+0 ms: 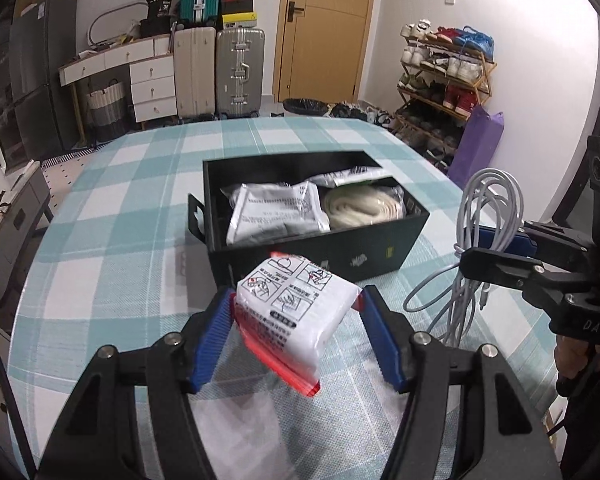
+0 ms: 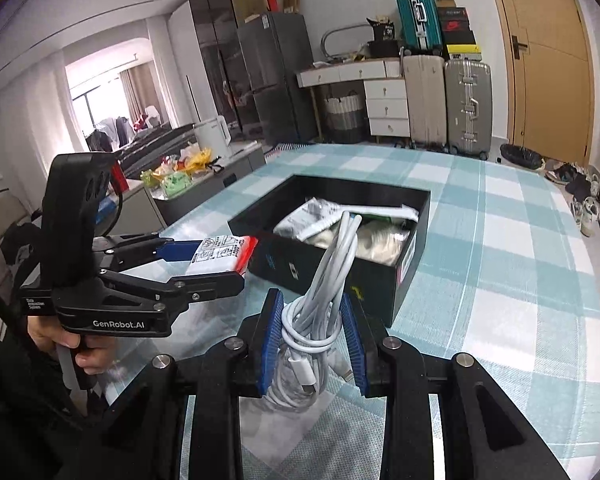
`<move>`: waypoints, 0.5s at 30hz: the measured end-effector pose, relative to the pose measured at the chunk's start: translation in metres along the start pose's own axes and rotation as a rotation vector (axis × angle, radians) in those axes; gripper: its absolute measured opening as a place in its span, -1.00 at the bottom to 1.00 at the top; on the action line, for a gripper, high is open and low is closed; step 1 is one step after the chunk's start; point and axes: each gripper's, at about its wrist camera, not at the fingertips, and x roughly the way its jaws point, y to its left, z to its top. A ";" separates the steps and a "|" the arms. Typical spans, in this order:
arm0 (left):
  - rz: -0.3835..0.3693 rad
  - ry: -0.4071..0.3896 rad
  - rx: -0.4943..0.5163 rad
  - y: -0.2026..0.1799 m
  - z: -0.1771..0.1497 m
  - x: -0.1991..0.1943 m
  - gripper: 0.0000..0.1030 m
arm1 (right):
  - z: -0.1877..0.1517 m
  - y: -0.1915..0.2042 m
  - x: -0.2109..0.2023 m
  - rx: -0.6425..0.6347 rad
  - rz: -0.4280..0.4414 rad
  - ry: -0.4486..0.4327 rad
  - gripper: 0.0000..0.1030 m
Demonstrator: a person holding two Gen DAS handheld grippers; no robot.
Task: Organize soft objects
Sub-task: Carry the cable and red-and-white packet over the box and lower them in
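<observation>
While both claws hang above the checked bench, we note the left claw pinching a white soft packet with red edges between its blue pads, the packet tilted and lifted clear of the cloth, just in front of the black box. In the right wrist view the same packet sits between that claw's fingers, beside the near-left corner of the box. The right claw is pressed together on a coiled bundle of white cable; its loops stick up past the pads and its plugs hang below them. From the left wrist view the bundle is held up to the right of the box, loose turns trailing down toward the bench. Inside the box we see a grey-white foil pouch lying on the left and a cream rolled cloth on the right, with another pouch behind them. A hand grips the left claw's handle.
</observation>
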 end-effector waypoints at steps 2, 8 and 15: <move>0.003 -0.009 0.000 0.000 0.004 -0.002 0.24 | 0.004 0.002 -0.004 -0.003 -0.008 -0.021 -0.42; -0.004 -0.044 0.002 0.005 0.016 -0.008 0.24 | 0.019 0.002 -0.013 0.022 -0.009 -0.082 -0.42; -0.012 -0.074 -0.004 0.011 0.025 -0.013 0.23 | 0.041 0.004 -0.013 0.017 -0.016 -0.105 -0.42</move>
